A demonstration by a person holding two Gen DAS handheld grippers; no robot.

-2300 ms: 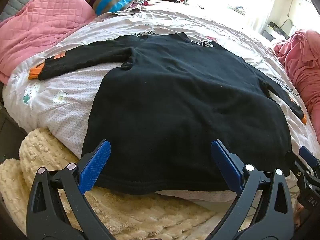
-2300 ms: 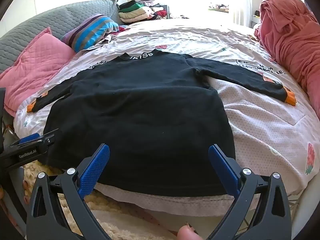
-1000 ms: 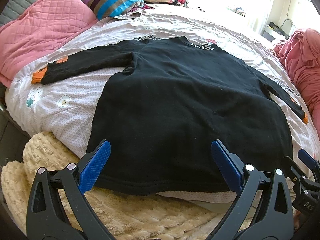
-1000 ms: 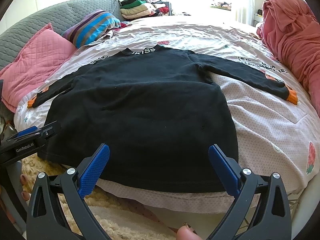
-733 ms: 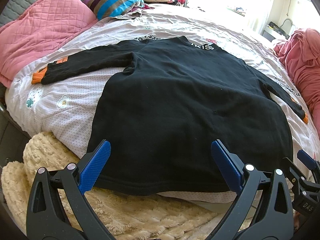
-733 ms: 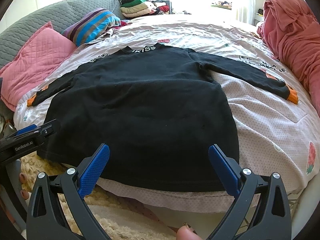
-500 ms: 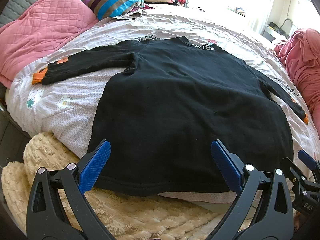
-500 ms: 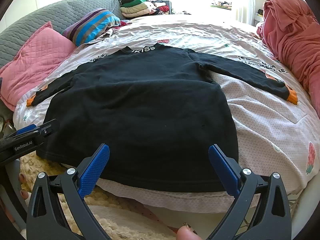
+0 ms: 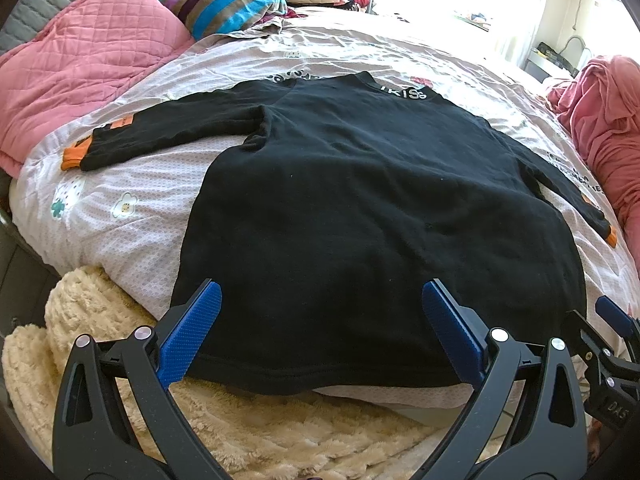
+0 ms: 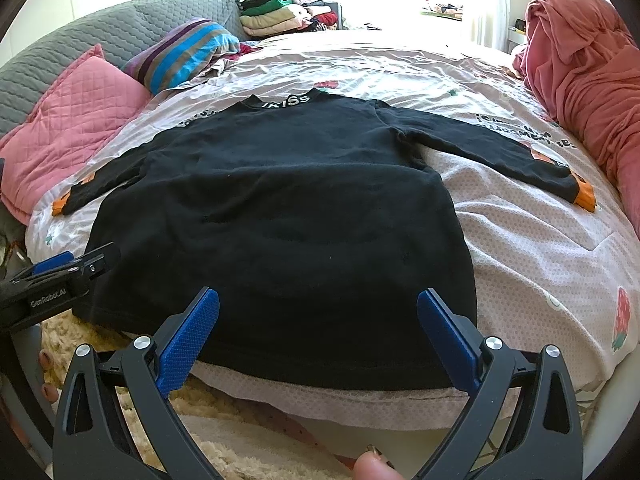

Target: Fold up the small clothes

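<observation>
Left wrist: both tongs point(image 9: 320, 332) point(image 10: 318, 336) gape wide, empty, over flat fleecy black sweater point(image 9: 360, 208).

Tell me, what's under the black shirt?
The black shirt lies flat on the pale patterned bedspread, which shows all around it. Whatever print sits directly beneath is covered. Its hem hangs slightly over the bed's edge.

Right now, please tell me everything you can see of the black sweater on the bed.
The black sweater is a soft knit with long sleeves, orange cuffs and white letters on the collar. It lies flat and unfolded on the patterned bed cover, sleeves spread, hem at the near edge. Neither tool touches it.
</observation>
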